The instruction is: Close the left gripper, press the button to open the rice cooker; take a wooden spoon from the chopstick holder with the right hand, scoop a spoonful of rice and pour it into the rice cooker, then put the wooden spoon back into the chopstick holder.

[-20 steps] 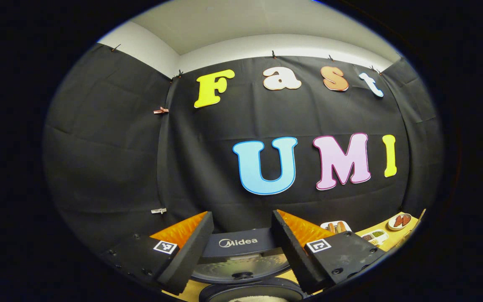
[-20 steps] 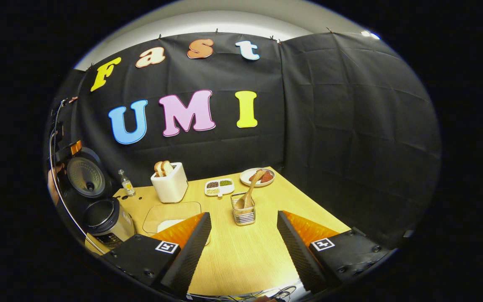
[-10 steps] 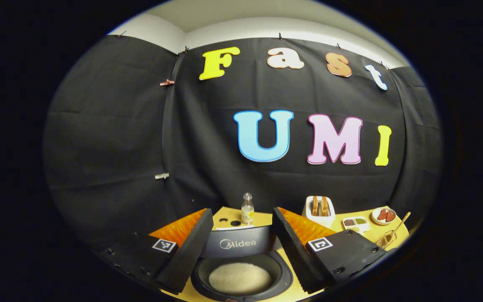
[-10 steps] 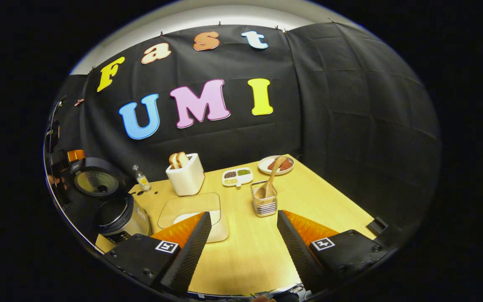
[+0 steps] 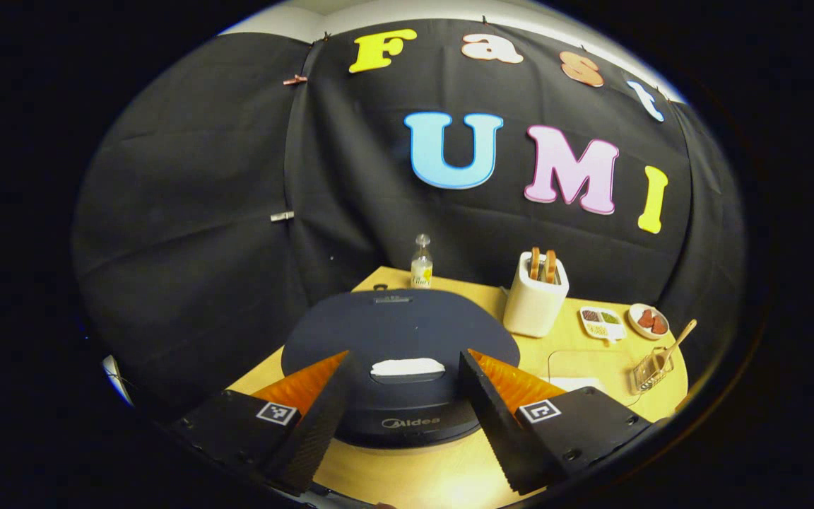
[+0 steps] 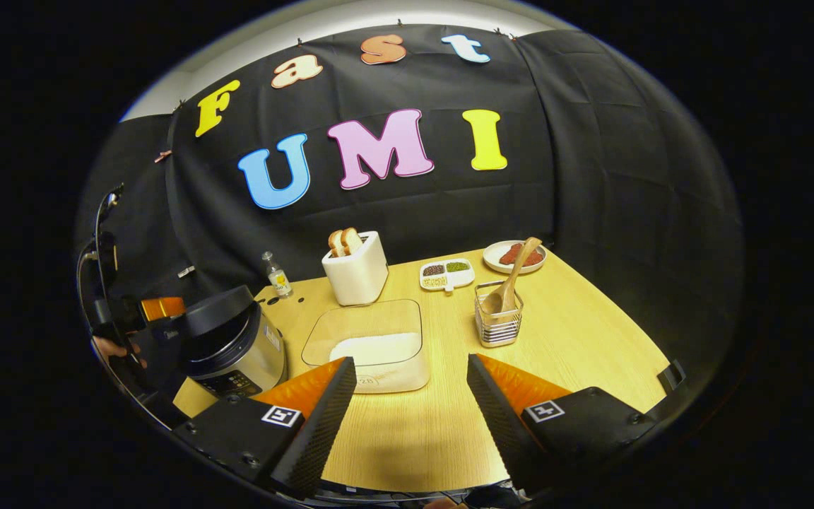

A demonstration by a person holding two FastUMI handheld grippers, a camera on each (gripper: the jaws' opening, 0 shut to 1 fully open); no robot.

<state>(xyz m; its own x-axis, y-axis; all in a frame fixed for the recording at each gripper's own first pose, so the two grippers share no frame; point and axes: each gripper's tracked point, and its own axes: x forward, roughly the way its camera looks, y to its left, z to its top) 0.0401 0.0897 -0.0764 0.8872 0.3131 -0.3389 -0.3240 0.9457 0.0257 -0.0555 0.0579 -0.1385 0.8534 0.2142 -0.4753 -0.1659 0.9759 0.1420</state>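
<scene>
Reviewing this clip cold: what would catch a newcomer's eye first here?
Probably the dark rice cooker, lid down, low in the left gripper view between the open left gripper. In the right gripper view, the wooden spoon leans in the chopstick holder, past the open right gripper, beside a clear box of rice.

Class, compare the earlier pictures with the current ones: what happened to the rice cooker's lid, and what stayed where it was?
The dark round lid of the silver rice cooker stood open earlier, showing white rice in the pot; now it is down and closed. The left gripper and right gripper stayed open, holding nothing. The wooden spoon stayed in the wire chopstick holder.
</scene>
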